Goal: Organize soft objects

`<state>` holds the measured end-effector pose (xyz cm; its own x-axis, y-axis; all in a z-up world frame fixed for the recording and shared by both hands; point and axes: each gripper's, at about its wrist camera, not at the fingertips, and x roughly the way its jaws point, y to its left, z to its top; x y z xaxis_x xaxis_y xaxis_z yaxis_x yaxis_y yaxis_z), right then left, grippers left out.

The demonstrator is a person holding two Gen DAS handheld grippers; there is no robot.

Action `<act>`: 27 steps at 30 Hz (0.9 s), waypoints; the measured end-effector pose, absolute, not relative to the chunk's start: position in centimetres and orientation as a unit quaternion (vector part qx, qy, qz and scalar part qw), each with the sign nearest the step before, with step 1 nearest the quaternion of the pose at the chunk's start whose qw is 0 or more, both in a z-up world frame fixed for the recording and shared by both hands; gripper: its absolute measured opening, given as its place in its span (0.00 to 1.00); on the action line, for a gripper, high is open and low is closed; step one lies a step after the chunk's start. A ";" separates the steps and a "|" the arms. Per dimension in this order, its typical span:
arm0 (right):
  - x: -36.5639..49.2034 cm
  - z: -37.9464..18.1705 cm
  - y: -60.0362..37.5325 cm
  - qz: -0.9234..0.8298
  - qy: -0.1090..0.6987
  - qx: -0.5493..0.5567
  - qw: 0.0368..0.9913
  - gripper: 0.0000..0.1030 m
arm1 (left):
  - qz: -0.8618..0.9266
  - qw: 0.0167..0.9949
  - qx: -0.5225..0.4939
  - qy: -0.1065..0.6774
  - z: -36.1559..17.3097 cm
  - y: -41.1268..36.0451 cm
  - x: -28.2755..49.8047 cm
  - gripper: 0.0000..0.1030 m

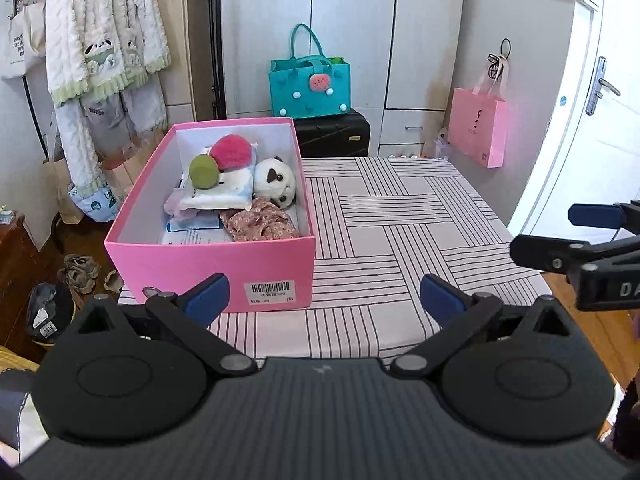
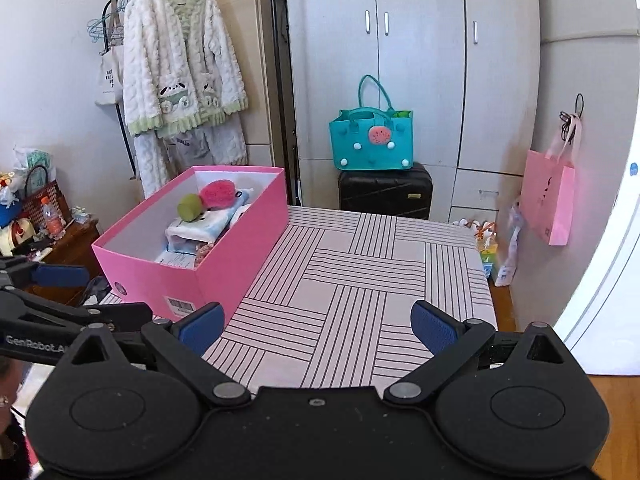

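Observation:
A pink box (image 1: pixel 208 264) stands on the left of the striped table (image 1: pixel 400 220). It holds a panda plush (image 1: pixel 276 182), a pink puff (image 1: pixel 231 152), a green puff (image 1: pixel 204 171), a white-blue cloth (image 1: pixel 224 196) and a floral cloth (image 1: pixel 260 222). My left gripper (image 1: pixel 324 300) is open and empty, above the table's near edge, right of the box front. My right gripper (image 2: pixel 320 326) is open and empty over the near table edge; it shows at the right in the left wrist view (image 1: pixel 560 236). The box (image 2: pixel 224 248) sits left of it.
A teal tote bag (image 1: pixel 310 86) sits on a black suitcase (image 1: pixel 334 136) behind the table. A pink paper bag (image 1: pixel 478 130) hangs on the right wall. A fleece robe (image 1: pixel 104 40) hangs at the left. Shoes (image 1: pixel 82 272) lie on the floor.

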<state>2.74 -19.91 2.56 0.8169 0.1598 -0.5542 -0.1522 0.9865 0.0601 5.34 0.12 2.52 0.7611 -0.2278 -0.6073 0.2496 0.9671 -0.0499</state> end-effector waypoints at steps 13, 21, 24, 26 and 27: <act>2.5 1.6 -20.0 0.067 0.306 0.003 0.950 0.98 | -0.085 0.941 0.031 0.327 1.5 0.1 6.1 1.00; 1.8 1.3 -20.2 0.047 0.282 0.002 0.958 0.98 | -0.083 0.944 0.026 0.317 1.2 -0.1 5.7 1.00; 1.7 1.2 -20.4 0.052 0.268 0.005 0.962 0.98 | -0.077 0.950 0.029 0.301 1.3 -0.4 5.3 1.00; 1.5 1.2 -20.4 0.052 0.261 0.003 0.964 0.98 | -0.073 0.953 0.032 0.292 1.2 -0.6 5.2 1.00; 1.4 1.1 -20.4 0.052 0.255 0.002 0.966 0.98 | -0.073 0.954 0.034 0.288 1.3 -0.6 5.1 1.00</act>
<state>1.43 -20.36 1.14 0.8649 0.1014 -0.4917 -0.0993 0.9946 0.0304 5.14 -0.64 1.25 0.8234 -0.1189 -0.5548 0.1584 0.9871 0.0237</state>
